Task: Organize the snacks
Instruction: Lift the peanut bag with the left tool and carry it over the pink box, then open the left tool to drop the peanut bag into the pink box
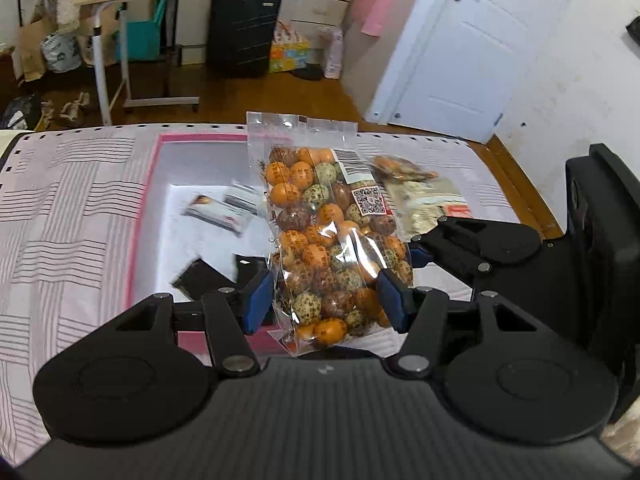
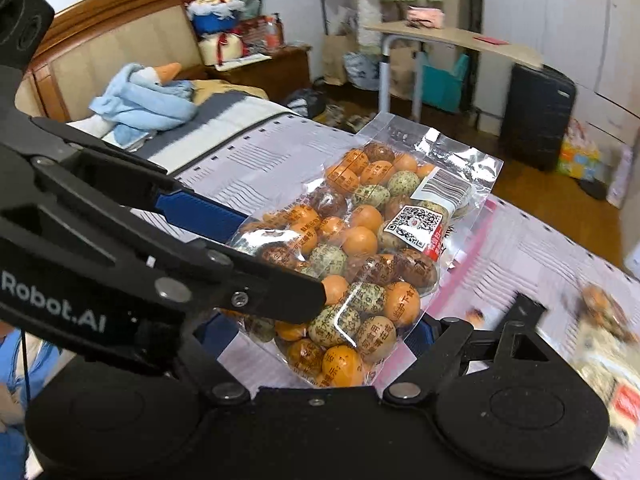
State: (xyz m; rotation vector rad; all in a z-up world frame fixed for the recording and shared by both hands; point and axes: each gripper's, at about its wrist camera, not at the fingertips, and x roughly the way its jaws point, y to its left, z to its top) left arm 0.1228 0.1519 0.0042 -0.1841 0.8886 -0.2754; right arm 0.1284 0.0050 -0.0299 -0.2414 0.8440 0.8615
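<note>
Left wrist view: the left gripper point(image 1: 326, 300), black with blue pads, clamps the lower part of a clear plastic bag of orange, brown and speckled green wrapped sweets point(image 1: 324, 232). The bag stands upright above a pink-rimmed shallow box point(image 1: 142, 208) holding small packets point(image 1: 222, 210), which lies on a pink-and-white striped bedsheet point(image 1: 68, 208). Further loose snacks point(image 1: 416, 188) lie on the sheet to the right of the bag. The right gripper point(image 1: 414, 250) appears at right, empty beside the bag.

Right wrist view: the right gripper point(image 2: 320, 332) stands with jaws wide apart; the bag point(image 2: 360, 264) lies between them, though contact cannot be told. The left gripper point(image 2: 216, 248) crosses from the left, holding the bag.
</note>
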